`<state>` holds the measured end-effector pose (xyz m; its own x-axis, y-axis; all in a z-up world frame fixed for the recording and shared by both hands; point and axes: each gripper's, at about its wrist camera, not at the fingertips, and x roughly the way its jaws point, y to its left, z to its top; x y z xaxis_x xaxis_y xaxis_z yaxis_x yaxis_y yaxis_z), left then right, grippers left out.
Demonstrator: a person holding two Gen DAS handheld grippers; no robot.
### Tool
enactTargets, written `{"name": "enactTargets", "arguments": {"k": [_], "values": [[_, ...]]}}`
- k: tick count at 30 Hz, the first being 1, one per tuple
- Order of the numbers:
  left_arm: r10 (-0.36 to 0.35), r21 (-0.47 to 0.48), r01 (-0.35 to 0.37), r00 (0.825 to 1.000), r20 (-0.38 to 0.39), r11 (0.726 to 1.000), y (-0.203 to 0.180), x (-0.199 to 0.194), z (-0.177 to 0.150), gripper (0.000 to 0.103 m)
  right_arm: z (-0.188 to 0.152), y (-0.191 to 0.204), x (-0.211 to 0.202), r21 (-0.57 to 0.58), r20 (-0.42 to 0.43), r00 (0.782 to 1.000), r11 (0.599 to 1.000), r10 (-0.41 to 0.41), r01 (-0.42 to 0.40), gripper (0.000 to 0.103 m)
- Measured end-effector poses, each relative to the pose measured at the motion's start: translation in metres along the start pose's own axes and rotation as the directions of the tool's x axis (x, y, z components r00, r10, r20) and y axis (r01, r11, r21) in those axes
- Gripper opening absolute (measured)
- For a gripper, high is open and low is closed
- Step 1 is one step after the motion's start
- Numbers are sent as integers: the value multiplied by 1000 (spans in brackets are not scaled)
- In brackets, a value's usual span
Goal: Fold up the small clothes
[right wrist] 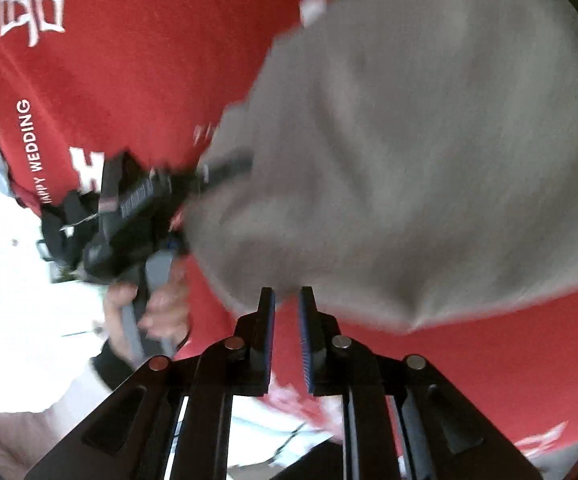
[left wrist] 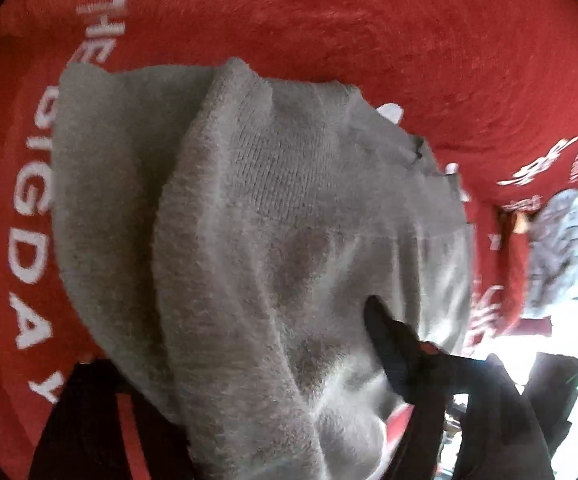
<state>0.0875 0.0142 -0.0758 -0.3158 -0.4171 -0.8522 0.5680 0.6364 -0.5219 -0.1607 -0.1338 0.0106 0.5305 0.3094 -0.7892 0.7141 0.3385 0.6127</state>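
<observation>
Grey knit garment (left wrist: 249,220) on red blanket (left wrist: 409,40), left gripper (right wrist: 213,176) apparently pinching it — blurred, right gripper (right wrist: 287,300) fingers slightly apart, empty

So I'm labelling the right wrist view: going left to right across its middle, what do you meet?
Bright white area at the edge → "HAPPY WEDDING" lettering on the red cloth → left gripper, with a hand on its handle → grey knitted garment.
</observation>
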Motion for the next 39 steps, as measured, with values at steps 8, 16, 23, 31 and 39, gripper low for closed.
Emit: {"name": "enactTargets", "arguments": {"k": [8,16,23,31,39], "values": [[71,18,-73,995,73,997,-6,-17,-4,24,59,-20,23,-49,28,978,977,-207,208,10],[11,142,-35,986,166,989,-91,-46,-2,23,57,-8,42,-180,21,961,945,-275,275,3],[2,376,-63,987,160,924,-219,-29,1,23,69,-47,-1,6,19,997,997,-75,75,4],[198,536,-174,980,13,826,-300,88,-17,24,75,-141,-76,229,140,988,969,62,-93,8],[238,606,-263,963,123,751,-316,80,-34,80,77,-190,-81,344,184,970,914,159,-215,11]]}}
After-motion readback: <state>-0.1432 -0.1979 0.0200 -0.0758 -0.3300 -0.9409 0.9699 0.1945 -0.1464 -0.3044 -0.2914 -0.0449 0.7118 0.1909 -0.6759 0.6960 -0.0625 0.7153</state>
